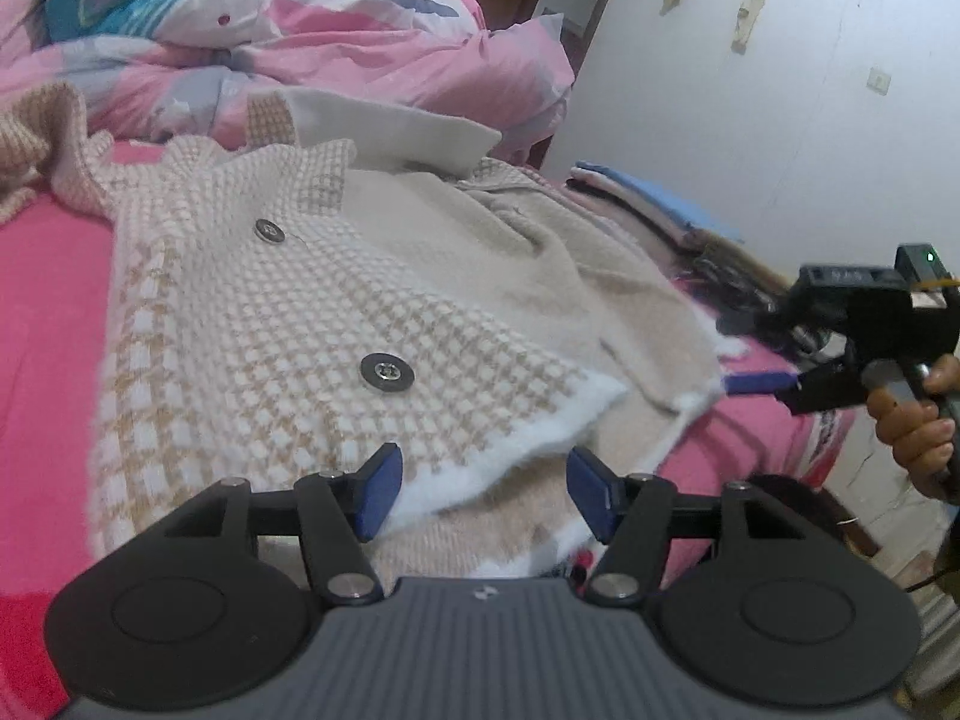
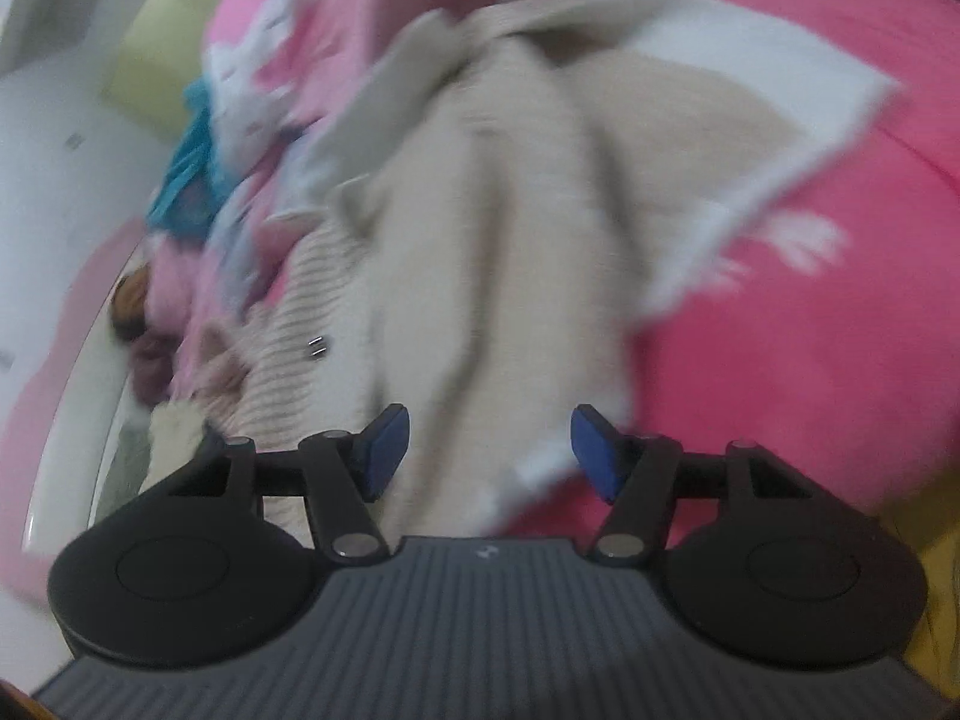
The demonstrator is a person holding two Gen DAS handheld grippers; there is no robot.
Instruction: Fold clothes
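A beige and white houndstooth jacket (image 1: 312, 312) with metal buttons lies spread on the pink bed, its plain beige lining (image 1: 480, 252) turned up. My left gripper (image 1: 483, 489) is open, just above the jacket's white hem. My right gripper (image 1: 756, 384) shows at the right of the left wrist view, near the jacket's right hem corner. In the blurred right wrist view the right gripper (image 2: 489, 450) is open over the beige jacket (image 2: 510, 240), holding nothing.
A crumpled pink, white and blue quilt (image 1: 270, 30) lies at the back of the bed. A stack of folded clothes (image 1: 648, 204) sits at the bed's right edge by the white wall (image 1: 780, 120). The pink sheet (image 1: 48, 330) shows at left.
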